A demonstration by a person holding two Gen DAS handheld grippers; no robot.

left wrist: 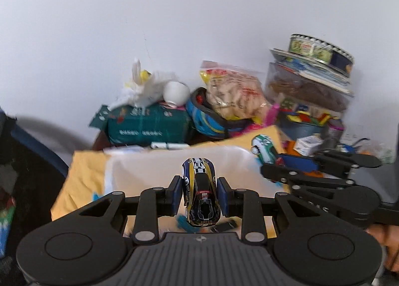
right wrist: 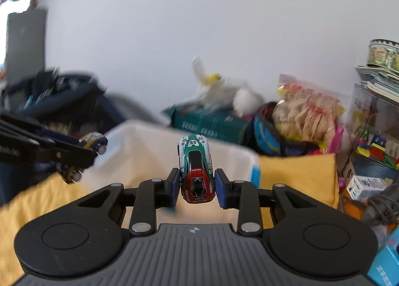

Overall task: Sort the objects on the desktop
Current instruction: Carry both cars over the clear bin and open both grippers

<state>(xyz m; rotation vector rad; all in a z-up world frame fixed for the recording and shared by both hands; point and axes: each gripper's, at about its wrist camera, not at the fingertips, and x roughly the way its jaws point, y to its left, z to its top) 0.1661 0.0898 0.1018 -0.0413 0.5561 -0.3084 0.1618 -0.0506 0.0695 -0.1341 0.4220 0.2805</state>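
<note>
Toy cars fill both your grippers: left gripper (left wrist: 199, 195) clamps the blue-and-yellow car (left wrist: 201, 192), right gripper (right wrist: 197, 185) clamps the green-and-red car (right wrist: 197, 169), above the white cloth (left wrist: 154, 169)

Black linkage arms with silver rivets, blue pads on each claw (left wrist: 199, 195), ribbed grey base flanked by round black discs.

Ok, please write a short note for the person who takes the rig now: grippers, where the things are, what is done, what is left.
Left gripper: shut on the blue car, lifted.
Right gripper: shut on the green car, lifted.
Both cars hang in front of the white basket, which stands on the yellow cloth.
Done: both cars picked up.
Left: set them down, probably in the basket; other clutter remains behind.
</note>
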